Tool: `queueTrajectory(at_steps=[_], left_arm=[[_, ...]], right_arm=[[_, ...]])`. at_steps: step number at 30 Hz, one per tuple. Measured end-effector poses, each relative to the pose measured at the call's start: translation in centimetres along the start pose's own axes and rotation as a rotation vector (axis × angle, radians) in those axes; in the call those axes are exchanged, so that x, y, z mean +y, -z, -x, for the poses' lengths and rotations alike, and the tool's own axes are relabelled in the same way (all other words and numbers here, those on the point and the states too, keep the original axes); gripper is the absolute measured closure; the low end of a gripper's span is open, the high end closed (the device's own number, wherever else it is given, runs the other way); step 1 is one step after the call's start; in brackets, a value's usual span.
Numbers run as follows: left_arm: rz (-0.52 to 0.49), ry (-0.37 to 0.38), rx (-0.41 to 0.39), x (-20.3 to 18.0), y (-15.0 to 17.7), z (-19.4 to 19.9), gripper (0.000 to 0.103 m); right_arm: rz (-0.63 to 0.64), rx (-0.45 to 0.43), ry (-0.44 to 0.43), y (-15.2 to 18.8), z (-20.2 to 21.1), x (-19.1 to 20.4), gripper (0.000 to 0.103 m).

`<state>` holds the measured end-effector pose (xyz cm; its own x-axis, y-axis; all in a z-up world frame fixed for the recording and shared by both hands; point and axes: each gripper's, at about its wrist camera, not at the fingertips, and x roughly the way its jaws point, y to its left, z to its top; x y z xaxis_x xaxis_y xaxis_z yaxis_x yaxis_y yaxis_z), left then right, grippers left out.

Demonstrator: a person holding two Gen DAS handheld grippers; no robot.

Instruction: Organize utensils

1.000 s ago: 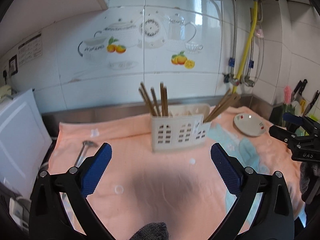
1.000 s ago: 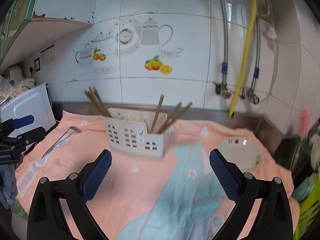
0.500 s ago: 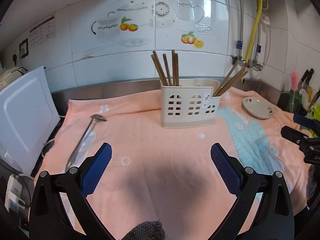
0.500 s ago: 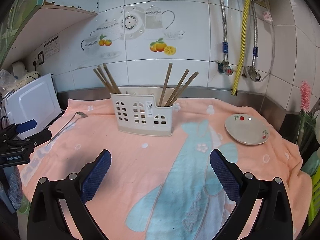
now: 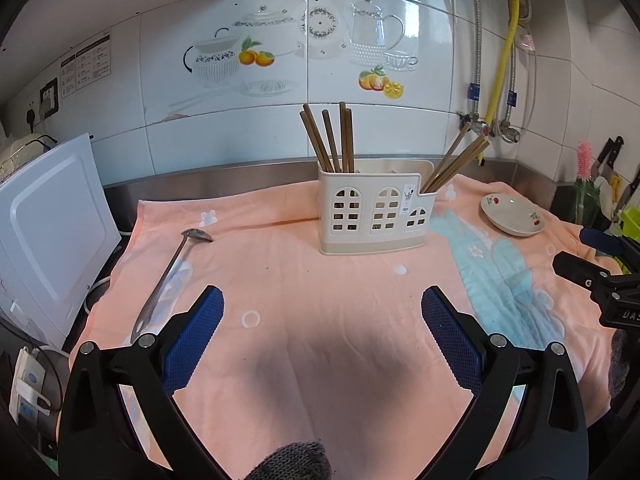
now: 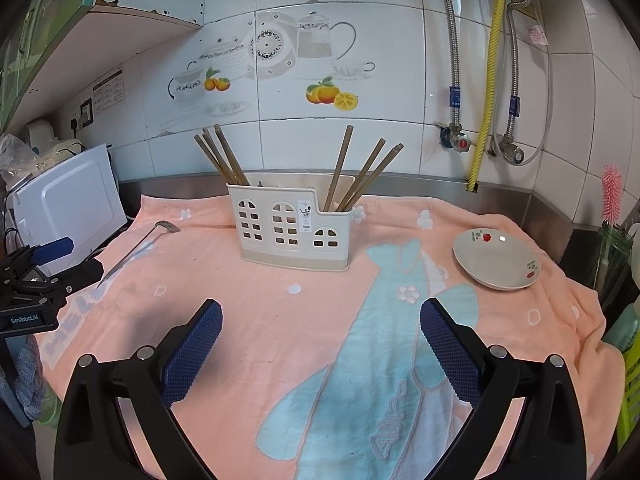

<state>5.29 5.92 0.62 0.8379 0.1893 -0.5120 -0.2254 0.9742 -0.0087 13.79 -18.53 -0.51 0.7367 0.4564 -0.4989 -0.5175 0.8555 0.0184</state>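
Note:
A cream utensil caddy [image 5: 374,214] [image 6: 292,232] stands on the peach towel [image 5: 320,280] [image 6: 280,320], with wooden chopsticks [image 5: 332,140] [image 6: 224,158] in its left slot and more [image 5: 456,164] [image 6: 360,172] in its right slot. A long metal spoon [image 5: 168,272] [image 6: 136,246] lies flat on the towel's left part. My left gripper [image 5: 322,320] hovers open over the towel in front of the caddy, empty. Also open and empty, my right gripper [image 6: 320,324] sits further right. Each gripper shows at the edge of the other's view.
A small white saucer [image 5: 512,214] [image 6: 496,258] with red fruit marks rests on the towel at the right. A white appliance [image 5: 48,232] [image 6: 68,196] stands at the left edge. Tiled wall and pipes [image 6: 486,76] rise behind. Knives and a pink brush [image 5: 584,160] crowd the far right.
Both cameras have pulled back and tilted down a little. The caddy, spoon and saucer now appear lower and further off; nothing on the towel has moved. Both grippers stay open.

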Motion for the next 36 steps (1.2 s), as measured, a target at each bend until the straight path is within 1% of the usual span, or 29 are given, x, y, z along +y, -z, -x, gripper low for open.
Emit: queueTrajectory(at_steps=[16, 21, 24, 27, 36], left_arm=[[0.004, 0.006, 0.002, -0.13, 0.19, 0.27, 0.005], [0.005, 0.016, 0.001, -0.15, 0.28, 0.27, 0.005], [0.015, 0.033, -0.013, -0.04, 0.37, 0.48, 0.005], [0.022, 0.031, -0.014, 0.07, 0.38, 0.47, 0.005], [0.031, 0.035, -0.003, 0.32, 0.46, 0.3, 0.005]], right_arm=[[-0.002, -0.002, -0.012, 0.15, 0.04, 0.28, 0.007], [-0.001, 0.001, -0.011, 0.2, -0.09, 0.4, 0.007], [-0.005, -0.001, -0.016, 0.23, -0.02, 0.39, 0.007], [-0.005, 0.0, -0.018, 0.28, -0.03, 0.37, 0.007], [-0.012, 0.009, -0.025, 0.46, -0.29, 0.24, 0.007]])
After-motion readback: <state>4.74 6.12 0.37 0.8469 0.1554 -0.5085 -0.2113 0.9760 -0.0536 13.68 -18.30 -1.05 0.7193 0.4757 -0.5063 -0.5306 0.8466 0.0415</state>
